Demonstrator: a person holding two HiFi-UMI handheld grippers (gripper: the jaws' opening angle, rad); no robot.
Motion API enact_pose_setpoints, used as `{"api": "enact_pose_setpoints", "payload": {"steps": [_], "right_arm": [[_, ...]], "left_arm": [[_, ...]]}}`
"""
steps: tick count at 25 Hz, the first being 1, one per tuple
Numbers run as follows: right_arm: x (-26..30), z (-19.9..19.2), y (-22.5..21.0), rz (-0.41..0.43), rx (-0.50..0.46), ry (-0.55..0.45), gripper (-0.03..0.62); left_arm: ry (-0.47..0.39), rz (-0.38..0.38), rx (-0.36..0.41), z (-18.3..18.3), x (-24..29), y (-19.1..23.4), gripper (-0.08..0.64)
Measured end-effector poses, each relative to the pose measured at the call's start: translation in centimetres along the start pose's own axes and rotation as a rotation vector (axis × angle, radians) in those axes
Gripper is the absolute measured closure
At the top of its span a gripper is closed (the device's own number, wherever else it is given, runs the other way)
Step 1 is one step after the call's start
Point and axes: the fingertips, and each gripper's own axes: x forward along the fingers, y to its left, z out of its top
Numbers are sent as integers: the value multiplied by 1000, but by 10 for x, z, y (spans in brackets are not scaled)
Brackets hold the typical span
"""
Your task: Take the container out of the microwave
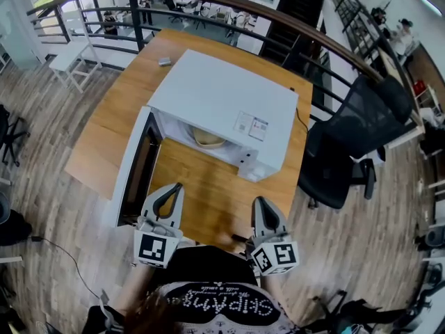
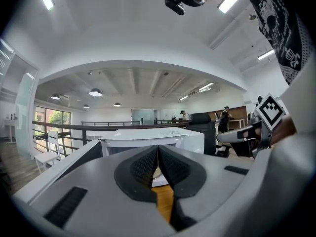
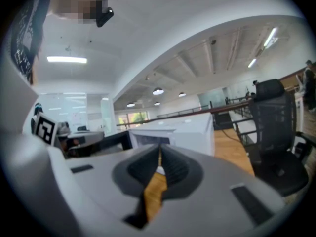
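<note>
- My left gripper [image 1: 172, 189] hangs over the near edge of the wooden table [image 1: 208, 193], in front of the microwave [image 1: 222, 96]. Its jaws are pressed together with nothing between them; the left gripper view shows the two dark pads [image 2: 145, 164] meeting at the tip.
- My right gripper [image 1: 263, 204] sits beside it, also over the near table edge. Its jaws are likewise closed on nothing, and the pads [image 3: 173, 168] touch at the front in the right gripper view.
- Both grippers point toward the microwave and are apart from it, with bare tabletop between.
- The microwave door [image 1: 135, 165] stands swung open to the left.
- The container [image 1: 208, 139], a pale round bowl, rests inside the microwave cavity, partly hidden under the top panel.
- A small grey object [image 1: 165, 61] lies on the far part of the table, behind the microwave.
- A black office chair [image 1: 348, 145] stands to the right of the table.
</note>
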Motion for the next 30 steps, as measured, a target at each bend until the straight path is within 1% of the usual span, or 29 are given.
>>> {"api": "enact_pose_setpoints", "payload": {"steps": [8,16,21,30], "right_arm": [[6,-2,4,-3,-1,7,555],[9,-4,6,-14,-2,9,555],[8,-5,4,-32,1,6,555],[3,-4,1,-52,1,7,555]], "left_arm": [[9,5,-10,-5,0,9,526],[0,1,-27,-7,1,14,526],[-5,-17,-21,-8,4,13,526],[4,-22,-3,-7,5,12,526]]}}
